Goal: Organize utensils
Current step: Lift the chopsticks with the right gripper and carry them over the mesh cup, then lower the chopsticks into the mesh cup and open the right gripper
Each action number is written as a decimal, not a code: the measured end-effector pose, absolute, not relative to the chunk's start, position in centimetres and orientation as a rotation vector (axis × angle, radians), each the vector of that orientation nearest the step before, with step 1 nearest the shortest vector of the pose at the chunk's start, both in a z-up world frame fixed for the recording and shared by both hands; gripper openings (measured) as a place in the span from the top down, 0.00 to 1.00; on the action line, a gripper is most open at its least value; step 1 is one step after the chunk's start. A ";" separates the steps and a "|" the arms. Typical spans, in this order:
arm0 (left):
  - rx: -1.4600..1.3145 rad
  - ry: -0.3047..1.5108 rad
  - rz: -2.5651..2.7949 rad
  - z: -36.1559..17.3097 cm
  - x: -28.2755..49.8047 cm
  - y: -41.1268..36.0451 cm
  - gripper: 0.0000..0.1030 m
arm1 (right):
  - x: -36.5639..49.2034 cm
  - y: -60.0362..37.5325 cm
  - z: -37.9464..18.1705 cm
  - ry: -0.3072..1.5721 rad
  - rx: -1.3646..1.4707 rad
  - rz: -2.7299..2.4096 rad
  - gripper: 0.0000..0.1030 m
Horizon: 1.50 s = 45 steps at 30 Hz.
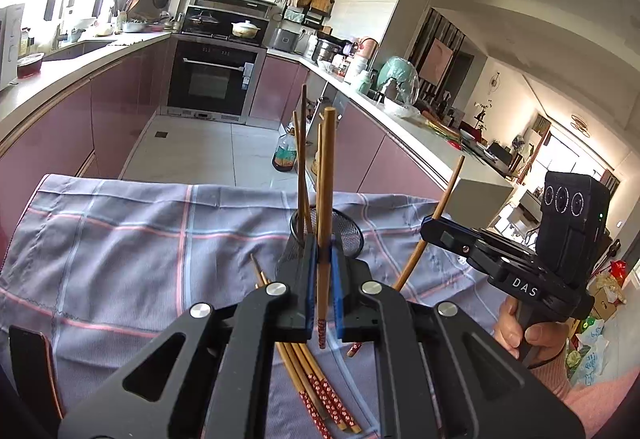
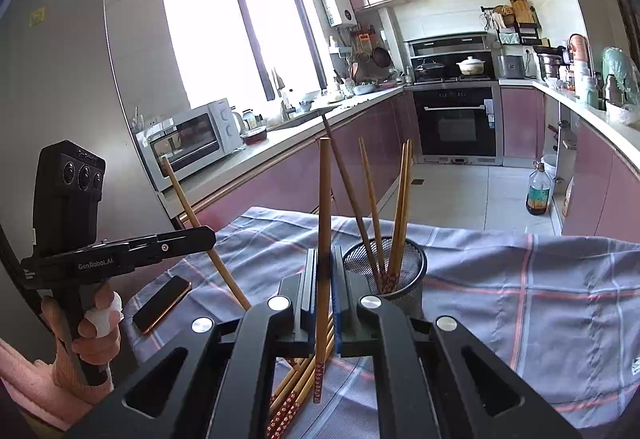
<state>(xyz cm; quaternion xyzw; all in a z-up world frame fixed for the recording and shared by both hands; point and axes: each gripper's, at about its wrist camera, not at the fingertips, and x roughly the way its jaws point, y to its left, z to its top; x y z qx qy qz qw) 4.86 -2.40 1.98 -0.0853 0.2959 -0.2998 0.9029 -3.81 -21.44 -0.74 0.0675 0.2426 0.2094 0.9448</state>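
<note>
My left gripper (image 1: 322, 243) is shut on a wooden chopstick (image 1: 326, 175) held upright, just in front of the black mesh holder (image 1: 348, 235). My right gripper (image 2: 324, 255) is shut on another chopstick (image 2: 324, 199), also upright, left of the mesh holder (image 2: 404, 271). The holder holds several chopsticks (image 2: 396, 207). Loose chopsticks with red patterned ends (image 1: 320, 391) lie on the checked cloth below the grippers; they also show in the right wrist view (image 2: 296, 387). Each gripper shows in the other's view, the right one (image 1: 434, 229) and the left one (image 2: 210, 235), each shut on its chopstick.
The blue checked cloth (image 1: 120, 239) covers the table. A phone (image 2: 162, 303) lies on it at the left. Beyond are pink kitchen cabinets (image 1: 52, 127), an oven (image 1: 212, 79), a microwave (image 2: 192, 143) and an oil bottle (image 2: 540, 191) on the floor.
</note>
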 end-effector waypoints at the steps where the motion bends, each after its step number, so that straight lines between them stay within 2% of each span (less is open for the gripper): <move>1: -0.177 0.607 -0.622 2.2 5.1 -2.6 0.93 | -3.8 -21.5 -0.5 0.489 0.135 0.422 0.95; 25: -0.154 0.449 -0.603 8.0 8.7 -5.7 0.93 | -1.8 -22.2 5.4 0.316 0.064 0.340 0.95; 35: -0.115 0.468 -0.564 7.8 10.2 -7.7 0.93 | 0.2 -22.4 4.3 0.327 0.060 0.278 0.95; 45: -0.071 0.544 -0.551 6.0 11.6 -9.9 0.93 | 2.2 -21.6 2.0 0.420 0.049 0.274 0.95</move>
